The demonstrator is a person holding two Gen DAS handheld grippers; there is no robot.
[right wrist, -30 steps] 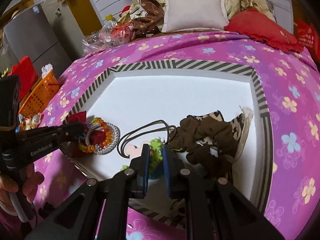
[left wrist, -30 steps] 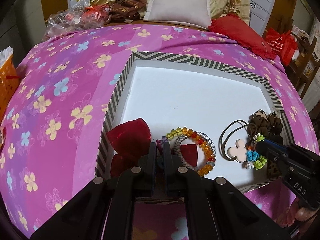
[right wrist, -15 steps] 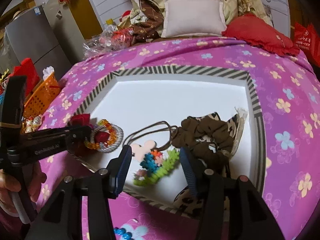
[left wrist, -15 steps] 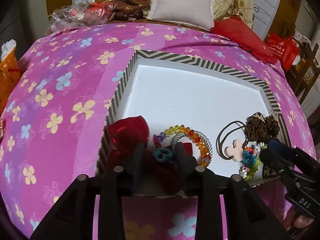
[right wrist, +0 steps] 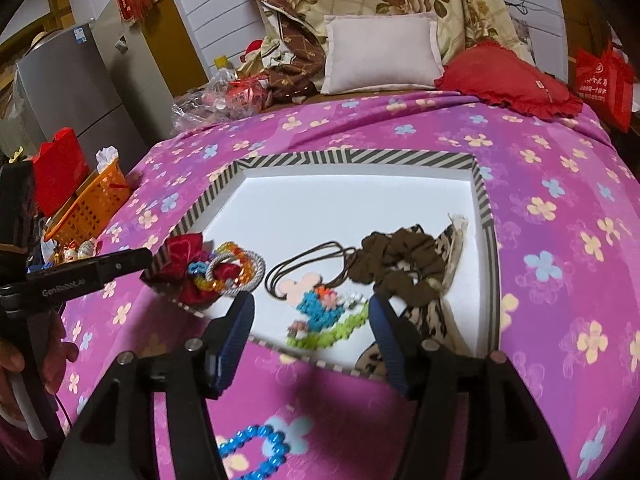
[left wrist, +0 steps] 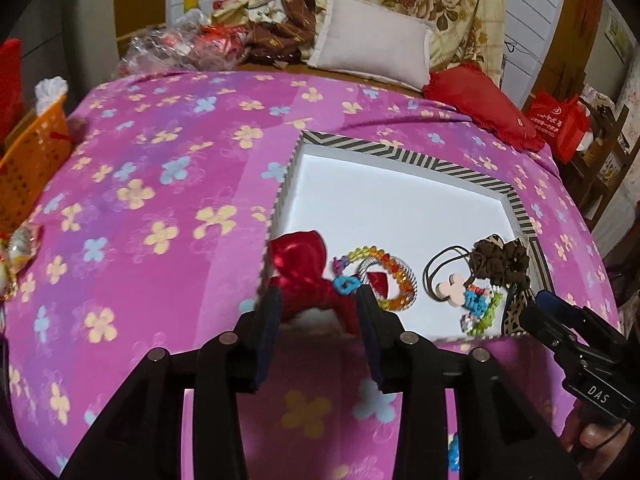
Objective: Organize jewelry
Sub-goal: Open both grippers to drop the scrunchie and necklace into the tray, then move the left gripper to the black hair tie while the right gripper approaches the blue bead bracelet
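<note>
A striped-rim white tray (left wrist: 400, 208) (right wrist: 352, 208) lies on the pink flowered bedspread. In it lie a red bow (left wrist: 298, 268) (right wrist: 184, 256), a small turquoise piece (left wrist: 346, 285), a rainbow bead bracelet on a silver ring (left wrist: 394, 276) (right wrist: 236, 268), a pink mouse-shaped hair tie (left wrist: 450, 290) (right wrist: 300, 286), a blue and green bead bracelet (left wrist: 480, 306) (right wrist: 324, 316) and a brown scrunchie (left wrist: 504, 260) (right wrist: 400, 268). My left gripper (left wrist: 318, 308) is open and empty at the tray's near edge. My right gripper (right wrist: 312, 316) is open and empty above the bead bracelet.
A blue bead string (right wrist: 256, 446) lies on the bedspread in front of the tray. An orange basket (left wrist: 32, 160) (right wrist: 94, 204) stands at the bed's left edge. Pillows (left wrist: 372, 50) and a red cushion (left wrist: 480, 104) lie at the back.
Both grippers have opened and drawn back from the tray. The left one let go of the turquoise piece and the right one let go of the blue and green bead bracelet.
</note>
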